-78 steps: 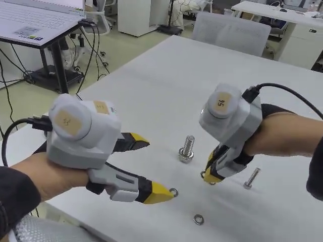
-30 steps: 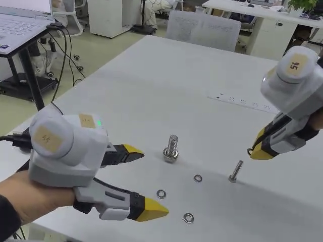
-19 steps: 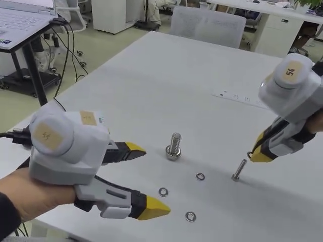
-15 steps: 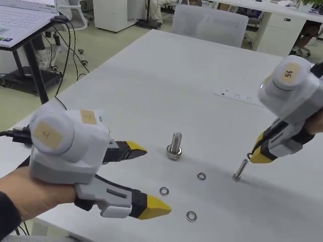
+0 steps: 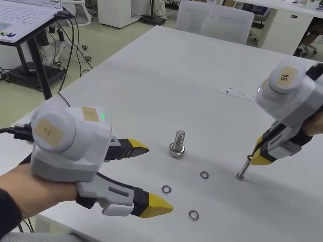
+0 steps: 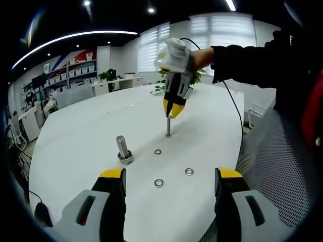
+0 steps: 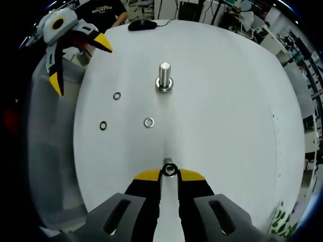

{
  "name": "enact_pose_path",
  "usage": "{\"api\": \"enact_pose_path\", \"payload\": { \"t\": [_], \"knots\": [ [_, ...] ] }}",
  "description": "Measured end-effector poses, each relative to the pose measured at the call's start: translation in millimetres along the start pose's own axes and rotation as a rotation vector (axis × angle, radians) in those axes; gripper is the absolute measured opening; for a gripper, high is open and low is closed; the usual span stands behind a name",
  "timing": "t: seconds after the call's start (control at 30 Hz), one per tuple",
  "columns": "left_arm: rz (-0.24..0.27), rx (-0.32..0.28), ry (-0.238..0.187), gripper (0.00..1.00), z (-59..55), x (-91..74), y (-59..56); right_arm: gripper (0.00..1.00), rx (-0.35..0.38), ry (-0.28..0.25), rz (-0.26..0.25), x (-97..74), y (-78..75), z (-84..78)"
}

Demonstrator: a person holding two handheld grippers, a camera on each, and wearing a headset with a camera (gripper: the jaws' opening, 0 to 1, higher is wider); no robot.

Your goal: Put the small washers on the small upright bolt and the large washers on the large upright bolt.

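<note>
In the head view the tips of the right gripper (image 5: 258,159) face away, so the gap between them cannot be read. A small washer (image 5: 249,158) shows as a tiny ring at those tips, right at the top of the small upright bolt (image 5: 243,170), but it is too small to tell whether it is already round the thread. The left gripper (image 5: 150,176) hangs over the near edge of the white table (image 5: 151,75), jaws spread wide with nothing between them. The large upright bolt (image 5: 177,142) stands mid-table, and three loose washers (image 5: 166,189) lie flat between it, the left gripper and the small bolt, their sizes hard to tell apart. In the left gripper view the left gripper (image 6: 171,175) has its jaws wide apart and bare. The right gripper (image 6: 171,112) points straight down onto the top of the small upright bolt (image 6: 168,127), with the large upright bolt (image 6: 122,149) to its left and the loose washers (image 6: 159,183) nearer. In the right gripper view the small bolt's shaft is hidden under the tips. The right gripper (image 7: 169,174) is almost closed, pinching the small washer (image 7: 169,170) by its rim. Beyond stand the large upright bolt (image 7: 164,77), the loose washers (image 7: 149,122) and the left gripper (image 7: 79,63), its jaws wide open.
</note>
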State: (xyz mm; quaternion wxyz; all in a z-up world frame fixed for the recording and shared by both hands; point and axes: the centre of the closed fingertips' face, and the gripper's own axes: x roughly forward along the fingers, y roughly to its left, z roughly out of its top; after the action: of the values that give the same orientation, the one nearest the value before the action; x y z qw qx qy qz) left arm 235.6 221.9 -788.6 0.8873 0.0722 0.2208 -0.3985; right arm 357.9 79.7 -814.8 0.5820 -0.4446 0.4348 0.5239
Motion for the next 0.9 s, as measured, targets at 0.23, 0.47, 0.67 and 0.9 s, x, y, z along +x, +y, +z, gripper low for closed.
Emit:
{"api": "enact_pose_path", "payload": {
  "t": [0.23,0.47,0.67,0.9],
  "knots": [
    [0.001,-0.002,0.000,0.71,-0.5,0.8,0.9,0.13,-0.001,0.006,0.004,5.0,-1.7,-0.8],
    [0.004,-0.003,0.001,0.71,-1.0,0.9,1.4,0.13,0.002,0.010,0.016,12.6,-1.4,-1.9],
    [0.005,-0.004,0.005,0.71,-2.2,0.7,1.3,0.13,0.006,0.012,0.024,20.9,-0.7,-2.7],
    [0.006,-0.006,0.009,0.71,-3.3,0.8,1.8,0.13,0.006,0.019,0.033,35.4,0.4,-5.3]
  ]
}}
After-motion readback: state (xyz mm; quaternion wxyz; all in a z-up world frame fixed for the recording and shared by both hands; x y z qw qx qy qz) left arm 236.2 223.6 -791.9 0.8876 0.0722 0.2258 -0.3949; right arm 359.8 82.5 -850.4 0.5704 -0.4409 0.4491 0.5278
